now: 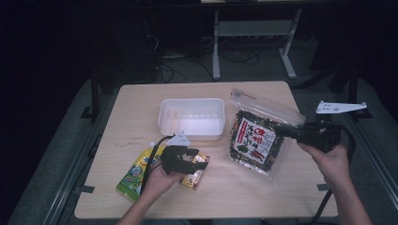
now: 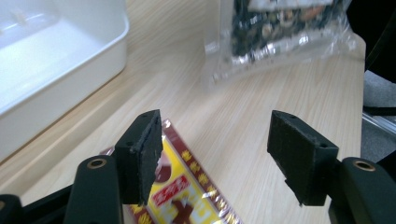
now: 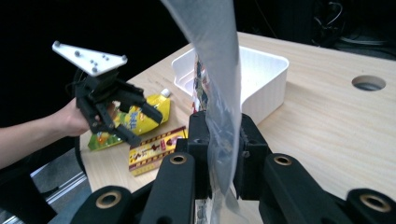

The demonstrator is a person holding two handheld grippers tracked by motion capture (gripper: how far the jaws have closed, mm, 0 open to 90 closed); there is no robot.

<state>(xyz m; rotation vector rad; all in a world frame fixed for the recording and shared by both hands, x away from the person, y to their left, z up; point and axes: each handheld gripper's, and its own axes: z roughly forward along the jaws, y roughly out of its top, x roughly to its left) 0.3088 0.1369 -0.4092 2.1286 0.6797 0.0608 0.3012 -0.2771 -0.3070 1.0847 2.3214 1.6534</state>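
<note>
On the wooden desk (image 1: 263, 187), the right hand-held gripper (image 1: 281, 131) is clamped on the clear edge of a zip bag of dried seaweed mix (image 1: 256, 138), its jaws pressed tight on the plastic film (image 3: 219, 116). The left hand-held gripper (image 1: 195, 159) hovers with jaws spread wide over a yellow-and-red snack packet (image 2: 187, 196), not touching it. A green-and-yellow spouted pouch (image 1: 136, 171) lies just beside that packet. An empty white plastic tub (image 1: 191, 117) sits between the packet and the bag, farther back.

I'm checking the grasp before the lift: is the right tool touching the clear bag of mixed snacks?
Touching. In the right gripper view, the right tool has both jaws shut on the clear bag, the plastic pinched flat between them.
</note>
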